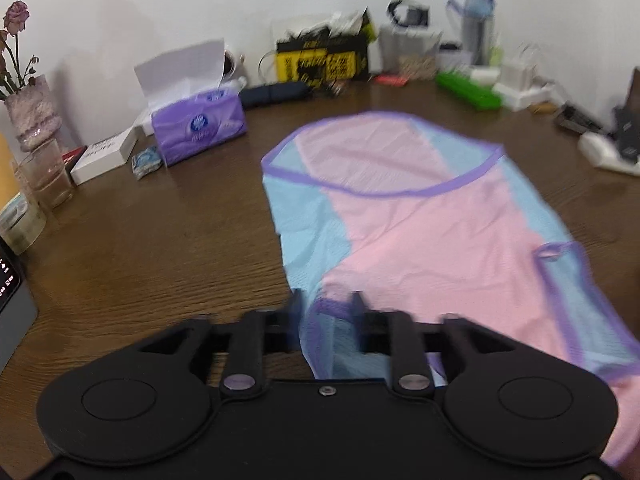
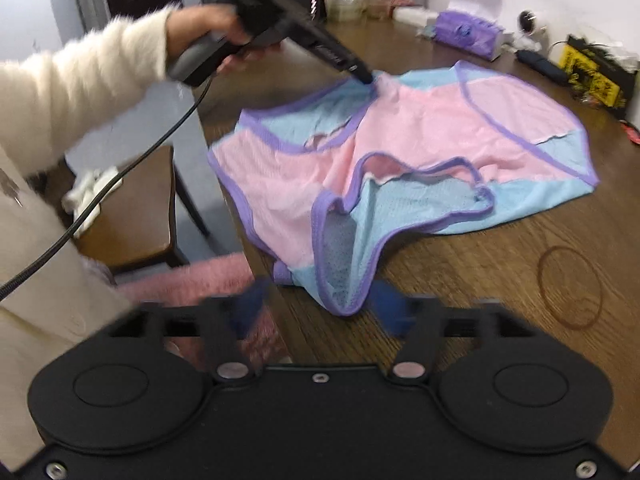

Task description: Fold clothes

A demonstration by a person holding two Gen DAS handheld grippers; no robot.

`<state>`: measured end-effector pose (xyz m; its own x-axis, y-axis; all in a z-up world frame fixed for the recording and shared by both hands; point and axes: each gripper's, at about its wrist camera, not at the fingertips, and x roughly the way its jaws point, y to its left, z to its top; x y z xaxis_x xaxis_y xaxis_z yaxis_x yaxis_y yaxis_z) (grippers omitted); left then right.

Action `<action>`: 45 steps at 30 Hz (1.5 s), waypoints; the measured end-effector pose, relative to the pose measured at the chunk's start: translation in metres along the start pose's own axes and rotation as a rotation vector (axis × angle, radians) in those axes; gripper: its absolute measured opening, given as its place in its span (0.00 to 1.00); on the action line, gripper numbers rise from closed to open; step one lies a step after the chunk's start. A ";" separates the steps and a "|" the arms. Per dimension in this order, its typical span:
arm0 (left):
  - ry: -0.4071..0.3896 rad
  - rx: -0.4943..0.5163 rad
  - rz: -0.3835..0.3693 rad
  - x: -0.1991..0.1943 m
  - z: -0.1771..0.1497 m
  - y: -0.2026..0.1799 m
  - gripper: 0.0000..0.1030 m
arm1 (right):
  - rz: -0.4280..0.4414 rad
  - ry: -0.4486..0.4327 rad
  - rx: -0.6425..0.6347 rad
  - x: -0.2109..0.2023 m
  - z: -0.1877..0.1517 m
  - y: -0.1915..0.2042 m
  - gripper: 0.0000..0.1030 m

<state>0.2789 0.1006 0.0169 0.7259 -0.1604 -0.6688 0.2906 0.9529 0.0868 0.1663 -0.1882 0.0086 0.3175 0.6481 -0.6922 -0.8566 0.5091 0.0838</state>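
Lay spread on the brown wooden table (image 1: 140, 248): pink-and-blue mesh garment (image 1: 420, 216), purple-trimmed. Beyond it, yellow-and-black box (image 1: 320, 60), lettering too blurred to read; purple tissue pack (image 1: 198, 126), logo illegible. Left gripper (image 1: 326, 300) parted, garment edge between; right gripper (image 2: 320, 300) wide, unclamped.

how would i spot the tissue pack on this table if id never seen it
Start at the brown wooden table and look along its far edge by the white wall. Left of the pink and blue garment sits the tissue pack, beside a small white box. It alone is purple, with a white sheet sticking up.
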 end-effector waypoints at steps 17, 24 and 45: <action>-0.074 0.303 -0.166 0.008 0.094 -0.100 0.59 | -0.428 -0.083 -0.020 0.045 0.041 0.004 0.38; 0.078 0.282 -0.152 0.103 0.138 -0.123 0.59 | -0.319 -0.131 0.067 0.034 0.018 0.020 0.39; -0.016 0.248 -0.128 -0.055 -0.036 -0.058 0.58 | -0.318 -0.186 0.031 0.017 -0.023 0.060 0.41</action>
<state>0.1994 0.0634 0.0223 0.6827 -0.2816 -0.6742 0.5229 0.8328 0.1817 0.1106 -0.1597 -0.0145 0.6365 0.5451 -0.5456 -0.6917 0.7164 -0.0913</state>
